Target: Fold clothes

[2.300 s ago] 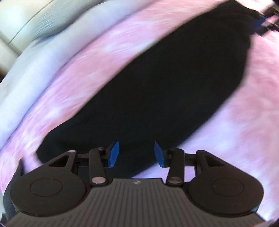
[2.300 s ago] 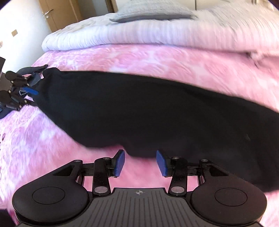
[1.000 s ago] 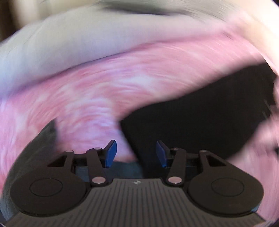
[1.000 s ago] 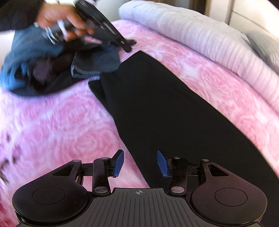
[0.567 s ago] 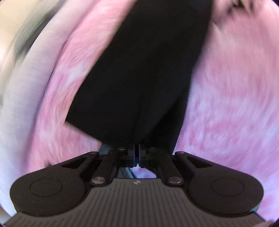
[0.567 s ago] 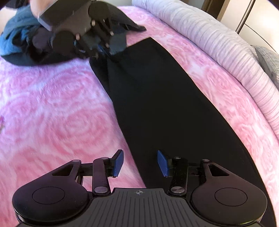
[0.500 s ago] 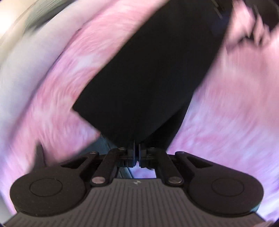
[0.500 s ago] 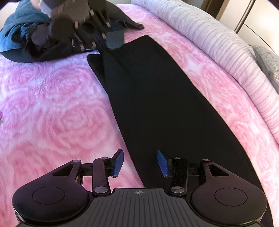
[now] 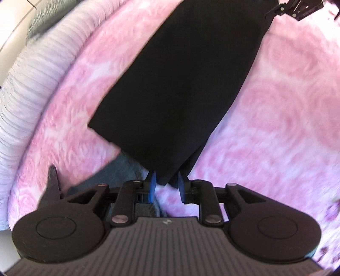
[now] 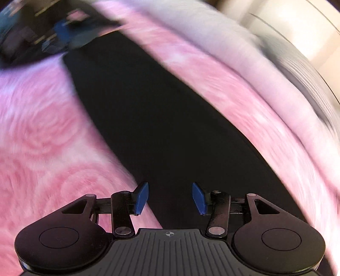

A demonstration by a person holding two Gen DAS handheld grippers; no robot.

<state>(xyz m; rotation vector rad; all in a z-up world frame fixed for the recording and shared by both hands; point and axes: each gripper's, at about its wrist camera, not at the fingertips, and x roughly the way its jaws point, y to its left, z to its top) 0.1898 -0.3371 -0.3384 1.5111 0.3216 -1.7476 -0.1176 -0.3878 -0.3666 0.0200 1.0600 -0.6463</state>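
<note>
A long black garment lies stretched flat across a pink rose-patterned blanket. My left gripper is at the garment's near end; its blue pads stand a little apart with the black corner between them, no longer pinched. The right gripper shows far off at the garment's other end. In the right wrist view the same garment runs away from my right gripper, which is open and empty just above the cloth. The left gripper is a blur at the top left.
A grey-blue garment lies under my left gripper, part of a dark clothes pile. A rolled white striped duvet runs along the far edge of the bed. A pale wall stands beyond.
My left gripper, shut on the garment's end half a second ago, has opened a little. My right gripper has swung, its view now blurred, and stays open.
</note>
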